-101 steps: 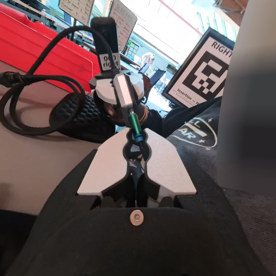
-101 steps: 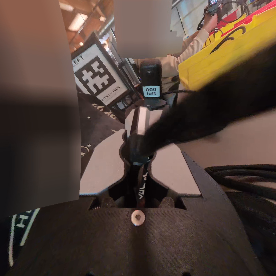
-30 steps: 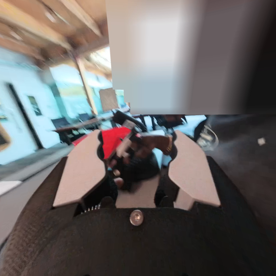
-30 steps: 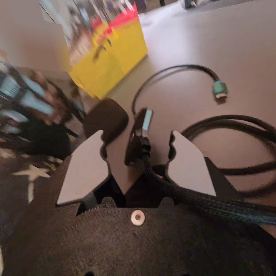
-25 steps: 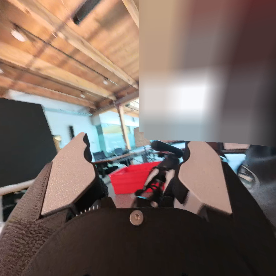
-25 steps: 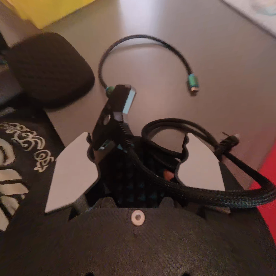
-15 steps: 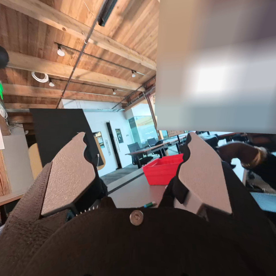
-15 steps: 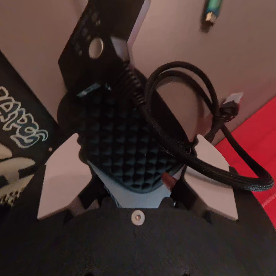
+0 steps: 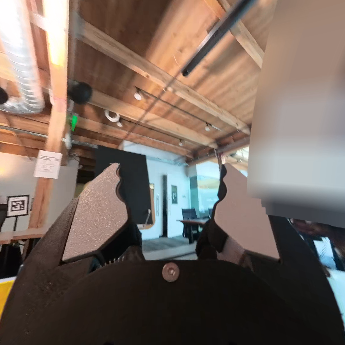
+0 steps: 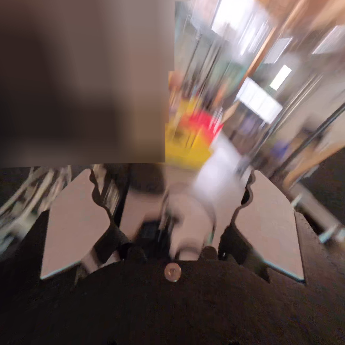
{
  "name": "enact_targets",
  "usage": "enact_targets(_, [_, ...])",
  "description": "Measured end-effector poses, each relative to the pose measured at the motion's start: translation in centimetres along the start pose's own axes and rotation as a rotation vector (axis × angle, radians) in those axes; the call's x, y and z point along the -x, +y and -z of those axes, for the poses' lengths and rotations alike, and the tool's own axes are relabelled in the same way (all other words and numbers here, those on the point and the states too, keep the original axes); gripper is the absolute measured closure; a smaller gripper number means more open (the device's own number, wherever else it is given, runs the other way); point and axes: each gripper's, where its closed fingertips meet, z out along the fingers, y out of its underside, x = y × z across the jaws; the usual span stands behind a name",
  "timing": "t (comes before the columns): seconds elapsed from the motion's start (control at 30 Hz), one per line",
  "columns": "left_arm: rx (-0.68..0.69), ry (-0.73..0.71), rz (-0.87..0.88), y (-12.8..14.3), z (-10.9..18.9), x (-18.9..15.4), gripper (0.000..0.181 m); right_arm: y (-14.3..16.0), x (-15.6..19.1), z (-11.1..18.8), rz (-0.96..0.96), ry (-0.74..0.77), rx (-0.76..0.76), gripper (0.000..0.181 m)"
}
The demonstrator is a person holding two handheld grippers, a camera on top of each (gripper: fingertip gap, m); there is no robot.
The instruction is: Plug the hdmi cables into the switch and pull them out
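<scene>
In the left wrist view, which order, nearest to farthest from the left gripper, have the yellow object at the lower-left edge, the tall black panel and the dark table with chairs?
1. Yellow object, lower-left edge.
2. Tall black panel, centre.
3. Dark table with chairs, back right.

Overhead runs a wooden ceiling (image 9: pixel 130 78) of planks and beams, with a black track rail (image 9: pixel 214 35) and small spotlights (image 9: pixel 137 95) along a thin line. A silver ribbed duct (image 9: pixel 22 74) hangs beside a timber post (image 9: pixel 54 130) that carries a white paper sheet (image 9: pixel 47 166). Behind stands a large black panel (image 9: pixel 134 186), then a white wall (image 9: pixel 177 179) with a dark doorway (image 9: pixel 165 205). Farther off are a dark table (image 9: pixel 192 222) and chairs (image 9: pixel 188 213). A framed black-and-white marker sign (image 9: pixel 18 205) stands at the left. The right wrist view is heavily blurred: bright windows (image 10: pixel 242 24), yellow bins (image 10: pixel 186 147) and a red bin (image 10: pixel 203 121).
</scene>
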Motion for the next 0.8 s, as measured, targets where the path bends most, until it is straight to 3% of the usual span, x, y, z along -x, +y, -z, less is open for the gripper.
enact_targets(0.07, [-0.062,-0.072,-0.02,-1.4,0.5,1.4,0.082,-7.1,-1.6,3.0,0.06,0.192,-0.571,0.037])
enact_targets(0.1, [-0.078,-0.11,-0.047,-1.9,0.8,2.1,0.082,-8.7,-3.0,5.5,0.069,0.354,-0.771,0.039])
enact_targets(0.13, [-0.086,-0.143,-0.08,-2.3,1.0,2.6,0.082,-9.1,-3.9,7.9,0.087,0.517,-0.912,0.04])
enact_targets(0.17, [-0.09,-0.167,-0.113,-2.6,1.2,3.0,0.085,-8.7,-3.3,9.1,0.152,0.579,-0.969,0.042])
enact_targets(0.27, [-0.085,-0.21,-0.191,-3.3,1.5,3.9,0.09,-5.4,-3.1,9.6,0.255,0.809,-0.929,0.046])
enact_targets(0.33, [-0.083,-0.223,-0.229,-3.9,1.7,4.5,0.091,-2.5,-1.9,8.5,0.322,0.871,-0.896,0.06])
enact_targets(0.4, [-0.085,-0.238,-0.281,-4.8,2.0,5.2,0.092,1.1,-1.0,5.9,0.432,0.908,-0.761,0.063])
enact_targets(0.5, [-0.012,-0.195,-0.371,-5.6,2.3,6.0,0.099,5.0,-0.5,0.0,0.531,0.783,-0.526,0.061])
enact_targets(0.57, [0.114,-0.153,-0.384,-5.1,2.7,6.8,0.106,5.1,-0.1,-1.2,0.635,0.791,-0.452,0.062])
enact_targets(0.67, [0.411,-0.119,-0.444,-2.5,4.1,8.8,0.108,5.4,-0.2,-1.4,0.617,0.78,-0.455,0.064])
enact_targets(0.73, [0.694,-0.13,-0.556,0.2,6.4,11.0,0.108,5.4,-0.8,-0.9,0.574,0.803,-0.469,0.064])
enact_targets(0.8, [0.917,-0.235,-0.75,1.3,8.7,14.9,0.11,5.6,-1.5,-0.5,0.525,0.814,-0.476,0.065])
